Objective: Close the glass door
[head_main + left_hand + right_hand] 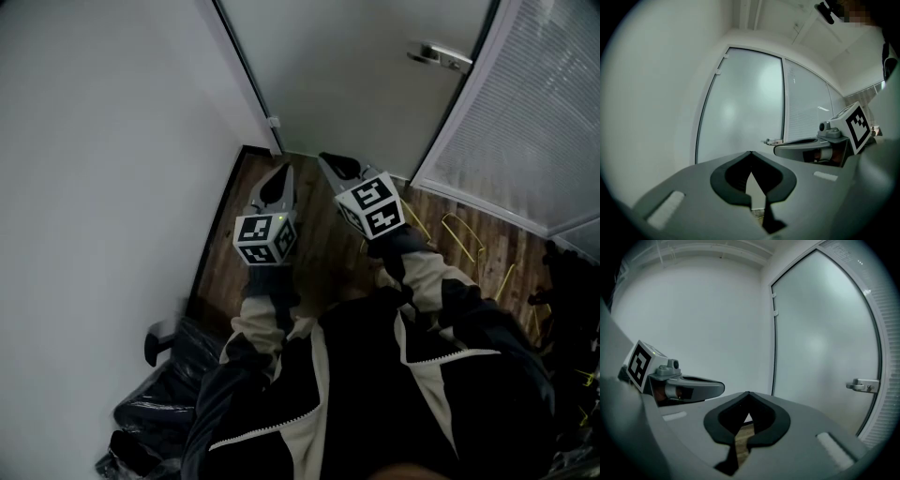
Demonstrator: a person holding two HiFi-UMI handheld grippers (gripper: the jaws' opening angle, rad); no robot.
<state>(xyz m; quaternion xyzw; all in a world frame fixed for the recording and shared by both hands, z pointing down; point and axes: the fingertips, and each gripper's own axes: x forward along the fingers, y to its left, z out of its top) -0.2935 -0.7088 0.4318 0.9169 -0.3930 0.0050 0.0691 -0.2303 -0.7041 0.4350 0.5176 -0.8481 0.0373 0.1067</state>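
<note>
Frosted glass door (375, 75) with its silver lever handle (441, 56) stands just ahead, seemingly flush in its frame. The left gripper (279, 176) and right gripper (336, 165) hover side by side, jaws together on nothing, probably because nothing needs gripping.

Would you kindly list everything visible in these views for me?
Frosted glass door: one, pale grey, straight ahead.
Metal lever handle: one, silver, on the door's right edge.
Plain wall: one, white, left.
Slatted blind panel: one, white, right.
Wooden plank floor: brown, below.
Yellow wire frames: several, on the floor at right.
Black plastic bag: one, lower left.
Jacket sleeves: two, black and beige.
Left tongs: grey, shut, empty.
Right tongs: grey, shut, empty.
</note>
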